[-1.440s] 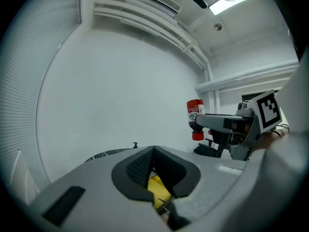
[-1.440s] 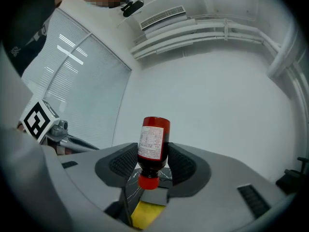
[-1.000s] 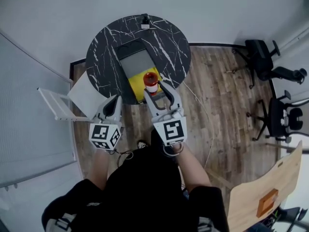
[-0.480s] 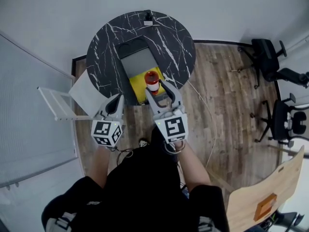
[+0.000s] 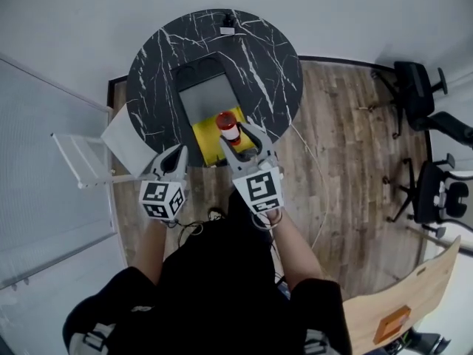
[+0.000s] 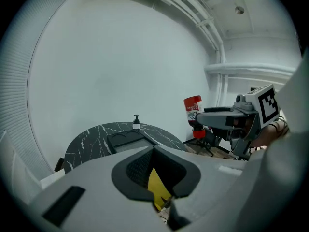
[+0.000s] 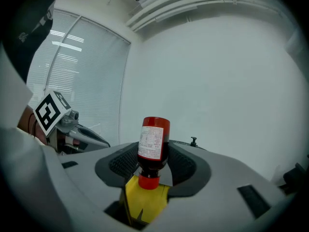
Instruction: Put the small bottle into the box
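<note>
A small dark-red bottle with a white label and a red cap is held by my right gripper, which is shut on it. In the right gripper view the bottle stands cap down between the pads, above a yellow flap. The box lies on the round black marble table; it has a grey inside and its yellow flap faces me. The bottle hangs over that flap, at the box's near end. My left gripper is shut and empty at the table's near-left edge.
A little pump bottle stands at the table's far edge. A white rack and a white board are left of the table. Office chairs and a wooden chair stand on the right, on the wooden floor.
The head view has shifted a little. Both grippers and the bottle stay almost where they were, over the box's yellow flap.
</note>
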The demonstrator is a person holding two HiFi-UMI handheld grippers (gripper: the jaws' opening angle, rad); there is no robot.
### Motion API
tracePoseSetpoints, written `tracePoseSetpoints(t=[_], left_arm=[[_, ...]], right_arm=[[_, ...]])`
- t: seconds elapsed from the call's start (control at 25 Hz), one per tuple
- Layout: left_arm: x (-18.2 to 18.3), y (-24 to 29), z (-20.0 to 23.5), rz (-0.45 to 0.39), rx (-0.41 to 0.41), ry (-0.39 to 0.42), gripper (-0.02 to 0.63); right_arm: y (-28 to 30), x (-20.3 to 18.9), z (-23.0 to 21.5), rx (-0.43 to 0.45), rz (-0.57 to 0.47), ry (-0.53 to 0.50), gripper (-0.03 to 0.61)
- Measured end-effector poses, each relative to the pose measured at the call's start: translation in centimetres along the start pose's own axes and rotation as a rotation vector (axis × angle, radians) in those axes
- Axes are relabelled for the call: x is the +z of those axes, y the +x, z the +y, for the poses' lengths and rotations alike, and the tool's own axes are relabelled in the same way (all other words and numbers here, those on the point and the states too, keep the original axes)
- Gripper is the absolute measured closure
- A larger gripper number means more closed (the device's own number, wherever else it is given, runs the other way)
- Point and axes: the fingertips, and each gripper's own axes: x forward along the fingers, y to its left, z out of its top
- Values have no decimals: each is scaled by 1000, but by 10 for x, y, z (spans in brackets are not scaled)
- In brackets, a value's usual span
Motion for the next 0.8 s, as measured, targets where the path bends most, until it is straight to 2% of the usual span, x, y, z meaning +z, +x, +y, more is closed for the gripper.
tracePoseSetpoints(t=[0.28, 0.48, 0.8], left_arm=[[-16, 33, 13, 76, 30, -29, 617], [-27, 53, 21, 127, 37, -79, 617], [-72, 80, 36, 245, 64, -147, 617]], right_arm=[[38, -39, -13, 106, 82, 20, 396], [60, -73, -13, 189, 151, 51, 397], [84, -138, -1, 293, 294, 137, 397]])
